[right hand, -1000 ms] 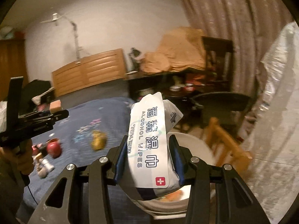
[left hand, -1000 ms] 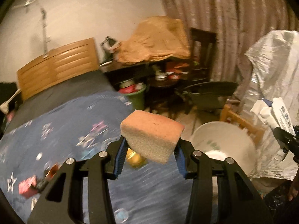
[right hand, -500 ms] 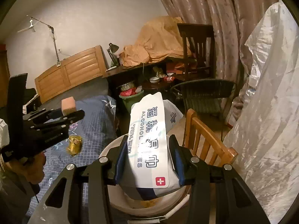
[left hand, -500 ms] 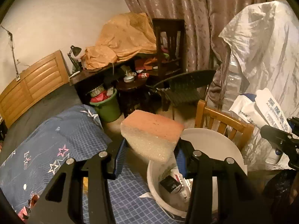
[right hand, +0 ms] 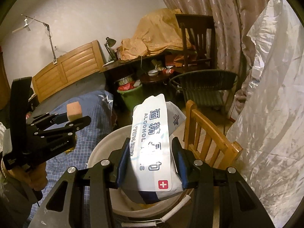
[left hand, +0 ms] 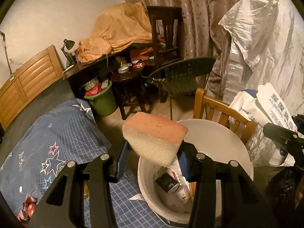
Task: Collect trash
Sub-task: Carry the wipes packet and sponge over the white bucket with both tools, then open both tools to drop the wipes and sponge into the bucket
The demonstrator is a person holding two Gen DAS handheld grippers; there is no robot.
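Observation:
My left gripper (left hand: 152, 158) is shut on a sponge (left hand: 154, 137) with a pink top and pale body, held over the near rim of the white bucket (left hand: 224, 133). Several bits of packaging lie in the bucket's bottom. In the right wrist view my right gripper (right hand: 150, 161) is shut on a white alcohol wipes pack (right hand: 152, 142), which hangs above the same white bucket (right hand: 102, 148). The left gripper (right hand: 73, 116) with the sponge (right hand: 74, 111) shows at the left of that view. The wipes pack (left hand: 273, 106) shows at the right edge of the left wrist view.
A bed with a blue star-patterned cover (left hand: 57, 136) lies left of the bucket, with small red litter (left hand: 28, 209) on it. A wooden chair (left hand: 224, 114) stands right behind the bucket. A green bin (left hand: 102, 100), a dark stool, a black chair and a plastic-covered heap (left hand: 266, 47) crowd the floor beyond.
Both grippers swung right from over the bed and sank toward the white bucket, which now sits under them. The sponge and the wipes pack stayed gripped.

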